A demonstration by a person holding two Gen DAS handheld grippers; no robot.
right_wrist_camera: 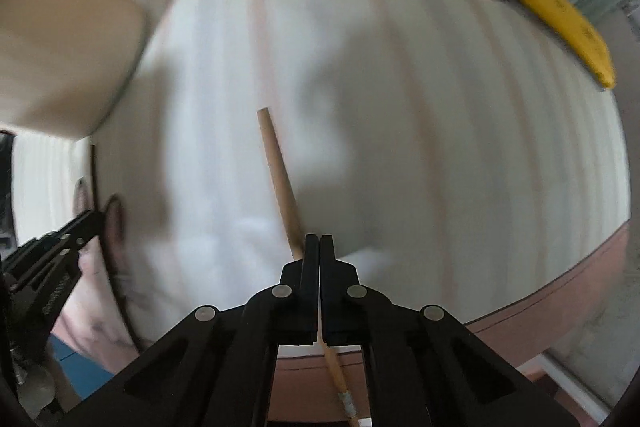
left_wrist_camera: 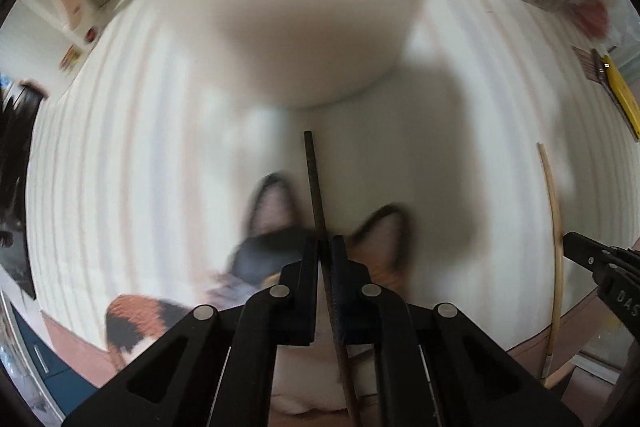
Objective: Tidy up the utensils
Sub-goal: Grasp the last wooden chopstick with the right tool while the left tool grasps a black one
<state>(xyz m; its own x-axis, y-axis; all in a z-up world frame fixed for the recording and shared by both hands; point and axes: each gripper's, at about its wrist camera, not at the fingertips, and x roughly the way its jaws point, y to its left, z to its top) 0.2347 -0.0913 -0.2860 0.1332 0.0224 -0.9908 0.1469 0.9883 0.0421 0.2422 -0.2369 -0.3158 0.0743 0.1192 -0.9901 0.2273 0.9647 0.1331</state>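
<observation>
The left gripper (left_wrist_camera: 325,241) has its jaws pressed onto a dark chopstick (left_wrist_camera: 314,183), which runs straight out between them, tip toward the foot of a large cream container (left_wrist_camera: 300,7) on the striped tabletop (left_wrist_camera: 120,147); the stick's other end passes back under the jaws, off the near edge; the right gripper (right_wrist_camera: 319,239) pinches a pale wooden chopstick (right_wrist_camera: 278,171) the same way, tip leaning a little left over the middle of the tabletop, tail hanging past the near edge; a cat (left_wrist_camera: 276,251), blurred, sits below the left gripper at that edge; a yellow-handled brush (right_wrist_camera: 560,23) lies by the far right corner, well apart from both.
</observation>
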